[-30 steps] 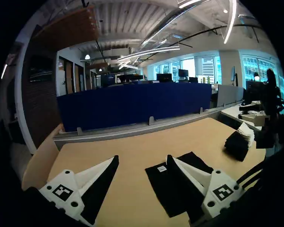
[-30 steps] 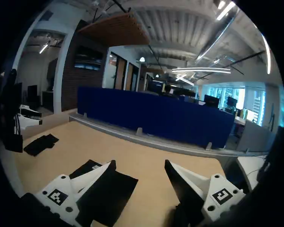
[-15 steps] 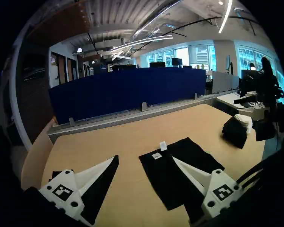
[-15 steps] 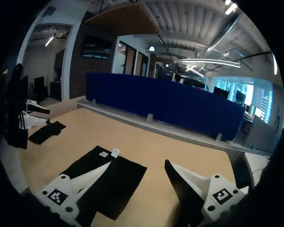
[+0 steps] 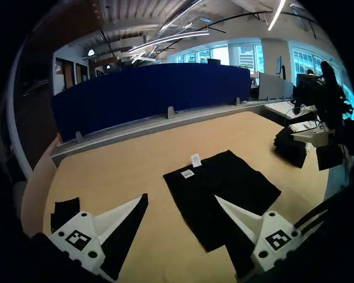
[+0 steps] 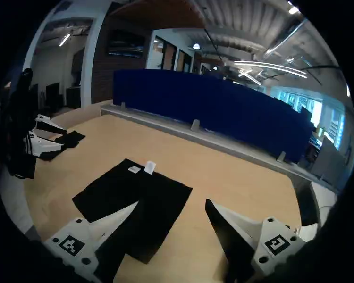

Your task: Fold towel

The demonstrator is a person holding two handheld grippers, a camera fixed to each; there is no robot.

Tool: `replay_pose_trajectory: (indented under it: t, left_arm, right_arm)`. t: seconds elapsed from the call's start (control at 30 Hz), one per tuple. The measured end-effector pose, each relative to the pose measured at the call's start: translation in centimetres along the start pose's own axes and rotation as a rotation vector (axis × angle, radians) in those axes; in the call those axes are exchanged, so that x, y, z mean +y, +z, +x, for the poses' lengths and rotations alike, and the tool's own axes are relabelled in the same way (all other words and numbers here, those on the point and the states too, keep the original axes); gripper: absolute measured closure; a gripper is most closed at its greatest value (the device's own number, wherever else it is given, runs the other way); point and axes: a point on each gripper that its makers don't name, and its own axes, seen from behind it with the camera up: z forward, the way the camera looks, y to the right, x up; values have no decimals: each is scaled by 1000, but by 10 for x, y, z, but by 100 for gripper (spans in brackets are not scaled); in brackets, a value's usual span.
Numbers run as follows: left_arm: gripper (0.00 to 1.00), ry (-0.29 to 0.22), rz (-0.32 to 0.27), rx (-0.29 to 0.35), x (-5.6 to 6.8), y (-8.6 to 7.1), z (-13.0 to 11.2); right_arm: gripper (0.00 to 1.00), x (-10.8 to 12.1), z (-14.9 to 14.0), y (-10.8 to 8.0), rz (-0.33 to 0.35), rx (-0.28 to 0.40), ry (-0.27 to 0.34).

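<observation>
A black towel (image 5: pixel 222 186) lies flat on the wooden table (image 5: pixel 130 160), with white tags (image 5: pixel 195 160) at its far edge. My left gripper (image 5: pixel 180 196) hovers open above the towel's near left side, holding nothing. In the right gripper view the same towel (image 6: pixel 130 198) spreads out ahead and to the left. My right gripper (image 6: pixel 172 203) is open above the towel's near right side, its left finger over the cloth. Each gripper also appears far off in the other's view: the right gripper (image 5: pixel 309 134) and the left gripper (image 6: pixel 49 137).
A stack of folded dark towels (image 5: pixel 290 148) sits at the table's right end, partly behind the right gripper. A small black cloth (image 5: pixel 66 212) lies near the left end, also seen as the cloth (image 6: pixel 71 139). A blue divider (image 5: pixel 153 94) runs along the table's far edge.
Both views have tipped downward and pulled back. More of the flat towel shows now, and it sits farther ahead of both pairs of fingers. Both grippers stay open.
</observation>
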Motion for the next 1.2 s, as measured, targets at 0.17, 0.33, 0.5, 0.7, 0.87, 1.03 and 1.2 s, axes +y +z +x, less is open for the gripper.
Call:
replay_pose_trajectory:
  t: [0.17, 0.33, 0.5, 0.7, 0.87, 1.03, 1.2]
  left_arm:
    - [6, 2, -19, -33, 9, 6, -22]
    - [6, 4, -40, -69, 18, 12, -43]
    - [6, 9, -57, -99, 24, 18, -61]
    - [6, 16, -78, -137, 32, 24, -81]
    - [6, 37, -100, -179, 39, 28, -100]
    - [6, 47, -125, -217, 47, 31, -116]
    - [6, 41, -150, -256, 54, 34, -130]
  right_arm:
    - [0, -8, -21, 7, 17, -32, -4]
    - [0, -14, -43, 12, 22, -68, -12]
    - [0, -19, -64, 16, 32, -100, -19]
    - [0, -25, -90, 21, 46, -143, -20]
    - [0, -30, -111, 24, 58, -184, -29]
    - [0, -36, -129, 26, 74, -219, -39]
    - [0, -43, -145, 26, 91, -251, -42]
